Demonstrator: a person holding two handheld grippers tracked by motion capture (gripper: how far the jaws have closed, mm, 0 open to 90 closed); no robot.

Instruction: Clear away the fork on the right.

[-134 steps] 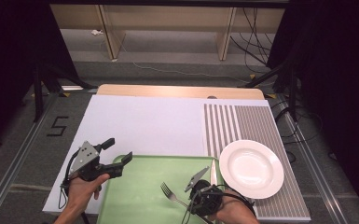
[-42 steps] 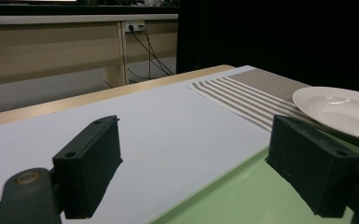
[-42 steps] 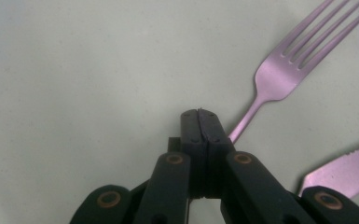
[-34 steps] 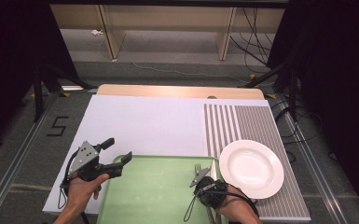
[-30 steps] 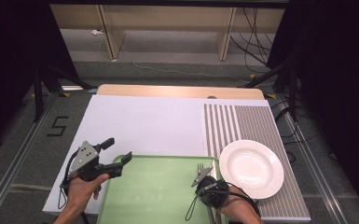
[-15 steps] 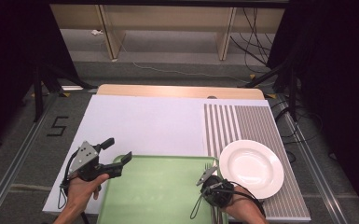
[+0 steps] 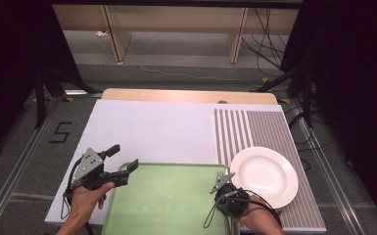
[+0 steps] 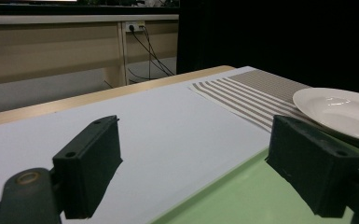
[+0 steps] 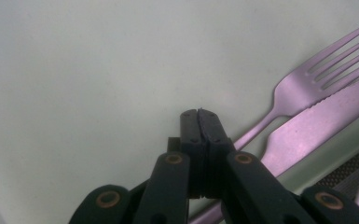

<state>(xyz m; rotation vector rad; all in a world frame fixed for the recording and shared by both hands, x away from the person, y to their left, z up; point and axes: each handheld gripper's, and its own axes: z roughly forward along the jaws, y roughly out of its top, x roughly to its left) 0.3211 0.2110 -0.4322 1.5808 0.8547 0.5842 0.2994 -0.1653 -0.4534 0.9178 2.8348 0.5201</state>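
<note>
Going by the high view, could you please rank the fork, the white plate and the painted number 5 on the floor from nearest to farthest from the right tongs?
1. Fork: just ahead of the right tongs, on the tray's right edge.
2. White plate: to their right, on the striped mat.
3. Number 5: far left, on the floor.

High view from above, looking forward and down; claw views low and close — shared green tray (image 7: pixel 171 196), plate (image 8: pixel 340 112).

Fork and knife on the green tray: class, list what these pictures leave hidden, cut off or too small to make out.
- Fork: right gripper view, tine tips run past the frame's edge; lower handle behind the shut right gripper.
- Knife: same view, blade tip cut off by the edge.
- High view: fork too small; right gripper covers most of it.
- Plate: left gripper view, near rim behind a jaw.
</note>
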